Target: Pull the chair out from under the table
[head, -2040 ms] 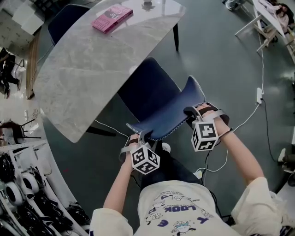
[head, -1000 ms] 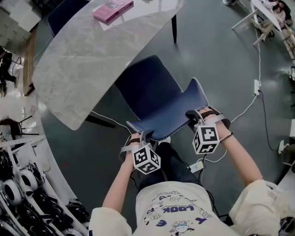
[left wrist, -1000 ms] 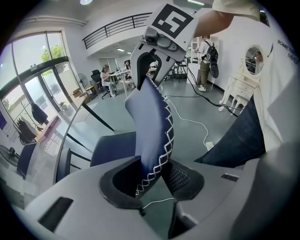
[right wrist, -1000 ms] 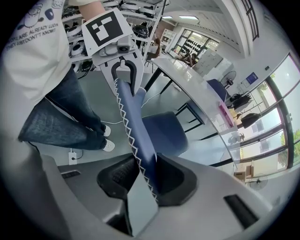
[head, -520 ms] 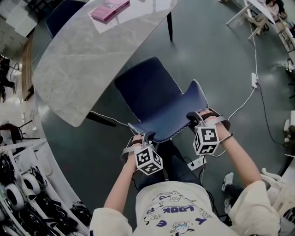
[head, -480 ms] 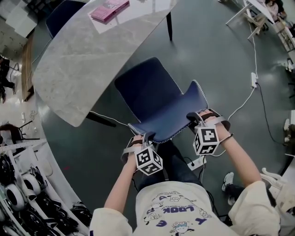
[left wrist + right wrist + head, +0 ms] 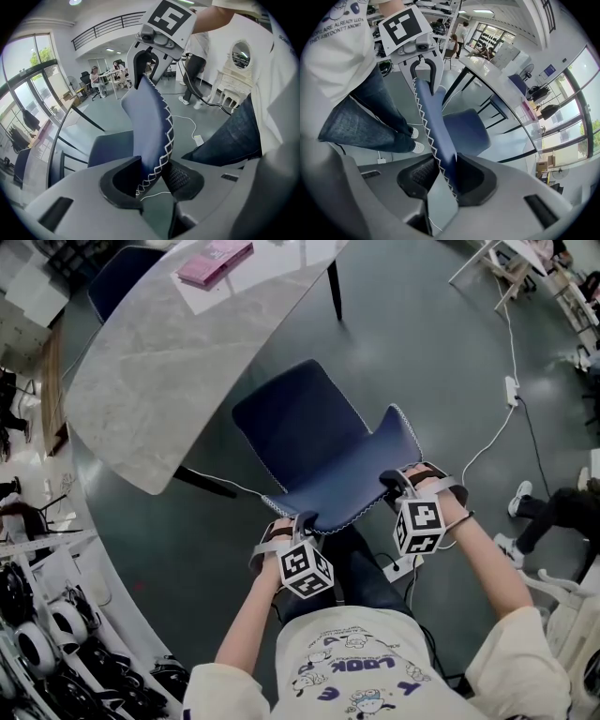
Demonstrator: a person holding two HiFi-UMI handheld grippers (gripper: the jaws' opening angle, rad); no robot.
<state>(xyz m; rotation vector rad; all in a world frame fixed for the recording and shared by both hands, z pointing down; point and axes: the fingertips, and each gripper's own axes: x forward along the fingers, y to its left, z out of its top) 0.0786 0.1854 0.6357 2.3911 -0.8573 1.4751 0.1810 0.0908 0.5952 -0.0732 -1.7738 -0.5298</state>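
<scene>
Both claws, left gripper and right gripper, pinch the backrest of the chair; pulling unevenly, I could twist it loose or tip it.

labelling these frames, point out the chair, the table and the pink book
chair (image 7: 298, 423), head view, middle of the seat
table (image 7: 164, 367), head view, bare marble top
pink book (image 7: 216, 262), head view, middle of its cover

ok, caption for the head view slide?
Left gripper and right gripper clamp the blue chair's backrest, seat just clear of the table.
</scene>
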